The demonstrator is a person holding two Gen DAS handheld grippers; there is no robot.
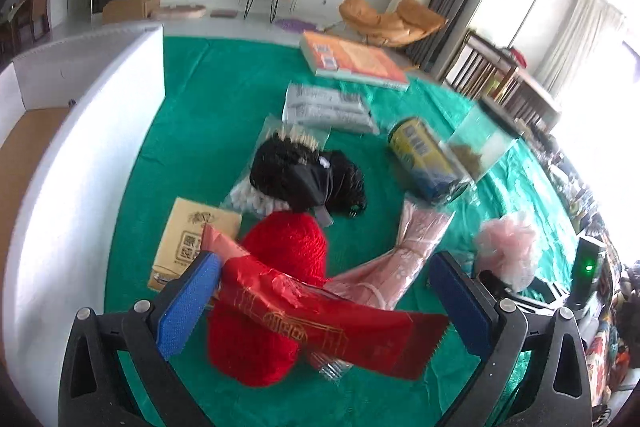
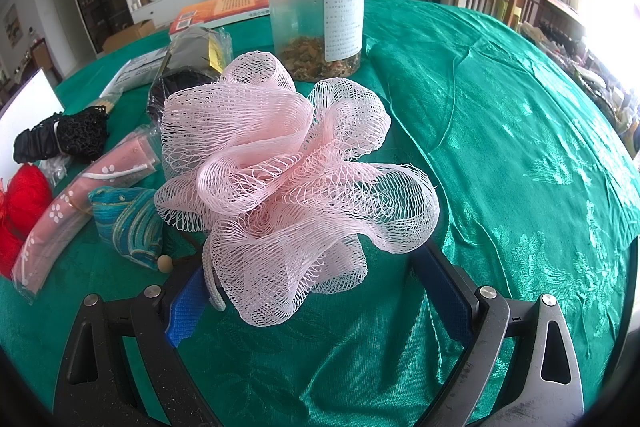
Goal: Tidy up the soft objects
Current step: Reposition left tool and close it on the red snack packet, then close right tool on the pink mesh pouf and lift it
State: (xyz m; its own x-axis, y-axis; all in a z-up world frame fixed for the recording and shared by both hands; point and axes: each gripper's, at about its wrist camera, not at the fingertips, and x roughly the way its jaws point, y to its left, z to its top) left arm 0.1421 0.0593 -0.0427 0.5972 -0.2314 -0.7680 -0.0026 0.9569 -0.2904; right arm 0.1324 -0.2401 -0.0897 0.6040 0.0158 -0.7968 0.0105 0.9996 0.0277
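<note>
A pink mesh bath pouf [image 2: 288,183] is seen filling the middle of the right wrist view, resting on the green tablecloth [image 2: 520,155] between the blue-padded fingers [image 2: 186,311] of the right gripper [image 2: 320,301]. Its jaws are spread wide – the netting bulges over them, but whether the pads actually touch it cannot be told. At 12 o'clock from the pouf a clear plastic jar [image 2: 316,11] with a black lid stands upright; at 9 o'clock a pink packaged cloth [image 2: 80,195] and a teal embroidered pouch [image 2: 128,223] are laid side by side.

In the left wrist view, the left gripper [image 1: 326,301] is held wide open over a red yarn ball [image 1: 276,291], across which a red plastic bag [image 1: 320,315] is draped. At 12 o'clock from the yarn a black net item [image 1: 308,175] is found, with a yellow-and-blue can [image 1: 424,159] lying on its side at 2 o'clock – and a white box [image 1: 80,131] sits along the 9 o'clock edge.
</note>
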